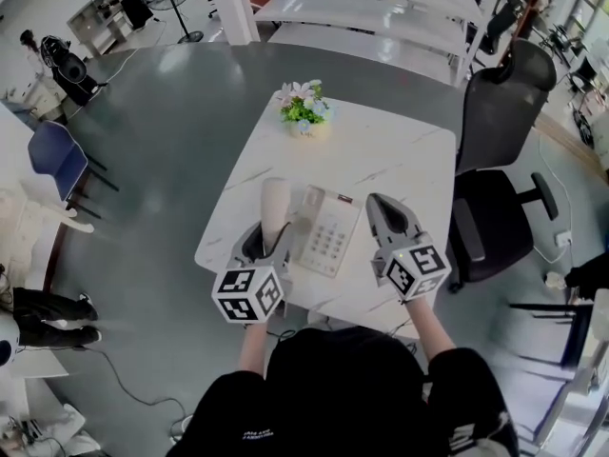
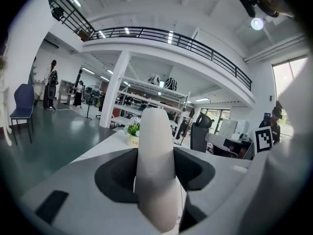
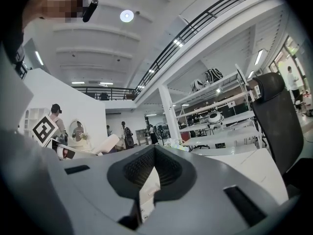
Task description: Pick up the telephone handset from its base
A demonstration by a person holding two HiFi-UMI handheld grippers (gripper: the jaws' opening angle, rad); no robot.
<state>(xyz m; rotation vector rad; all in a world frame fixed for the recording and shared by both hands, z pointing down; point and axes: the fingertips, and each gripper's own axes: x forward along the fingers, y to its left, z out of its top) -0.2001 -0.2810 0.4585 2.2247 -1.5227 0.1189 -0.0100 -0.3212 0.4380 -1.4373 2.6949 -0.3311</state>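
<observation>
Fingers (image 2: pixel 115 175) of the left gripper (image 1: pixel 271 238) are closed from both sides on the telephone handset (image 2: pixel 155 165), their dark pads pressed against its flanks, so it sits firmly between them. It is a smooth, cream-white piece with no markings visible on this side, broad where it is held and narrowing a little to a rounded end that juts out beyond the fingertips. In the head view it (image 1: pixel 275 203) slants up and away from the person, just left of the base (image 1: pixel 328 231); its near end is hidden inside the gripper. That base is a pale slab lying flat on the white marbled bench (image 1: pixel 400 160), with a block of grey keys on its face. On the other side of the base, the right gripper (image 1: pixel 378 204) hovers with its fingers (image 3: pixel 173 173) brought together at the tips and nothing between them. A small pot of flowers (image 1: pixel 304 110) stands at the far edge of the bench.
</observation>
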